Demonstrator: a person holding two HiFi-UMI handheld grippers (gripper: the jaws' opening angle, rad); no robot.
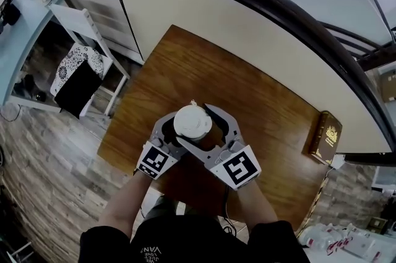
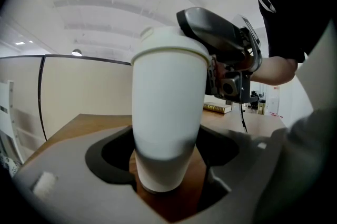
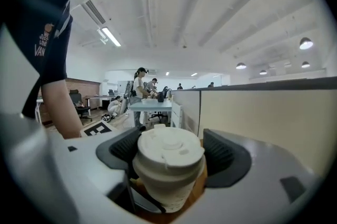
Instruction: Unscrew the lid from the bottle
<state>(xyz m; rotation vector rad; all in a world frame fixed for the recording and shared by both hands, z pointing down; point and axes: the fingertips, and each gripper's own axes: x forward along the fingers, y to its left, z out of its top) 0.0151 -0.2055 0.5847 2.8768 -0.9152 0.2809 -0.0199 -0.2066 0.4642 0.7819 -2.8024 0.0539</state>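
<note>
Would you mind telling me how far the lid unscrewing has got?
Done: the left gripper seems clamped on the bottle, which stands on the table. In hand: the right gripper sits open around the lid, not pressing it. Remaining: the lid is still seated, so grip, twist, lift.

We looked steeply down on the desk [image 1: 266, 101] from overhead; the left gripper view sat low, the right at lid [image 3: 169, 146] height, both close on the bottle [image 2: 167, 107].

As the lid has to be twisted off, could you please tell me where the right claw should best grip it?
Probably by the round side wall of the lid, from above, a pad on each side: the bottle stands upright with the lid level on top.
</note>
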